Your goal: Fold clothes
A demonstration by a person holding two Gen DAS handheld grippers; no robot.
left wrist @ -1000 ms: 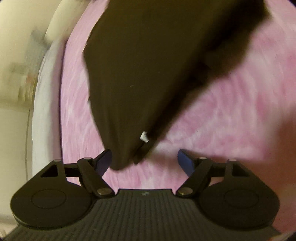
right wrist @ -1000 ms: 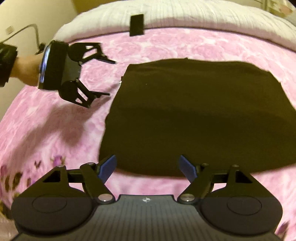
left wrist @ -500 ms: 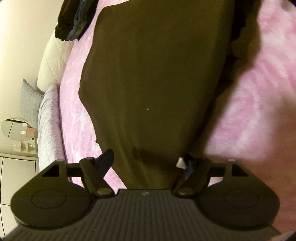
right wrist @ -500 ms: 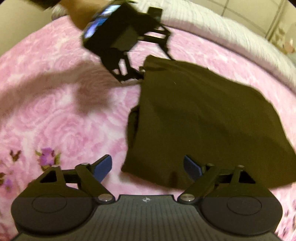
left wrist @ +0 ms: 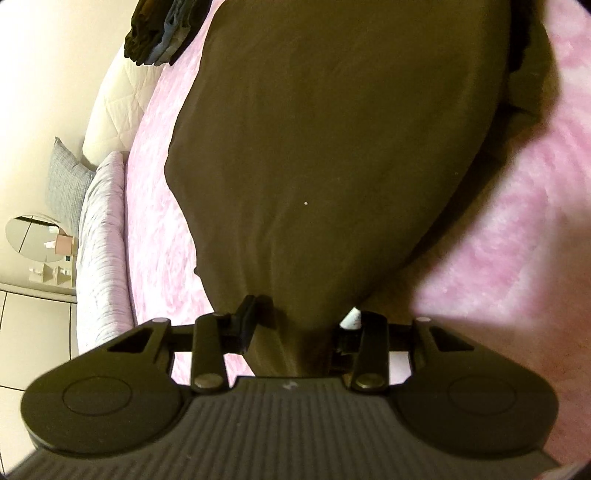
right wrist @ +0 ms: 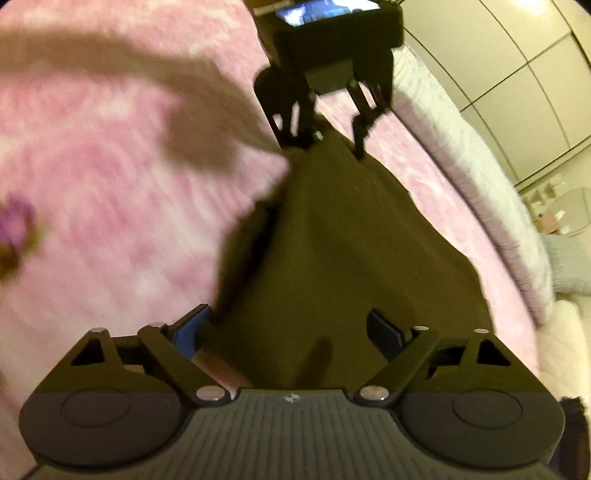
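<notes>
A dark brown garment (left wrist: 332, 147) lies spread on the pink bedspread (left wrist: 517, 221). My left gripper (left wrist: 301, 325) is at one narrow end of it. Its jaws are closing, and bunched cloth fills the gap between the pads, with a white tag (left wrist: 351, 318) beside the right finger. The right wrist view has that left gripper (right wrist: 328, 142) at the top, where the garment (right wrist: 351, 240) rises to a peak. My right gripper (right wrist: 288, 328) hovers over the opposite end. Its jaws are wide and closing slightly, with cloth lying between the fingers and the pads clear of it.
A stack of folded clothes (left wrist: 159, 33) sits at the far end of the bed. A grey cushion (left wrist: 70, 184) and a lilac striped sheet edge (left wrist: 99, 240) run along one side. Beyond the bed stand white wardrobe doors (right wrist: 517, 74). Pink bedspread (right wrist: 110, 184) stretches around the garment.
The left jaws have narrowed onto the garment's end, gathering cloth between them. The right gripper has rolled and come down over the opposite end, so the left gripper now sits at the top of its view.
</notes>
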